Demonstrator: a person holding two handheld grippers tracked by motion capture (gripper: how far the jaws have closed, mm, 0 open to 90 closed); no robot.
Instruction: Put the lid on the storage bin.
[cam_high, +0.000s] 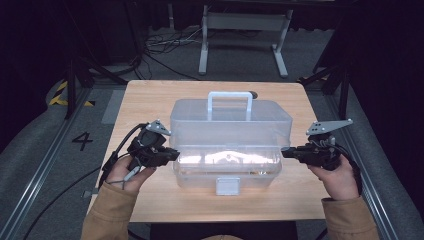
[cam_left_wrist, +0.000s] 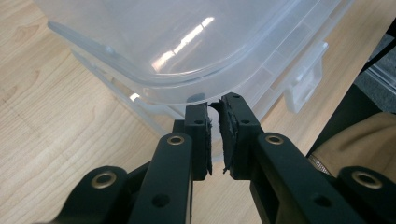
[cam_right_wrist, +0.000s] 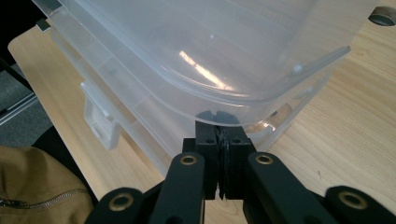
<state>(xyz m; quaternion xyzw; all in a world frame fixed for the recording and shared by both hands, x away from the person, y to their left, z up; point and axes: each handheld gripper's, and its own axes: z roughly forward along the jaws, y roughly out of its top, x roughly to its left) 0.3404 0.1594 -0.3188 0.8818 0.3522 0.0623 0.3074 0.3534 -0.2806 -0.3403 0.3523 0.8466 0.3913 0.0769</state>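
While the clear plastic storage box sits near the middle of the desk, its long axis running along the near edge and its latch facing that edge, its lid stands raised, with the white handle on top. Both grippers flank the box at its short ends, level with the lid's front rim, and neither hand looks nearer than the other. The left gripper points in from the desk's left edge; in the left gripper view its jaws stand narrowly apart, with the lid's rim just at the tips, and whether the pads actually press on that rim is hard to tell from this angle. The right gripper comes in from the right edge; in the right gripper view its jaws are pressed together, seemingly pinching the lid's thin rim between them. Any coming move probably turns on the lid swinging about the hinge along the box's far long side.
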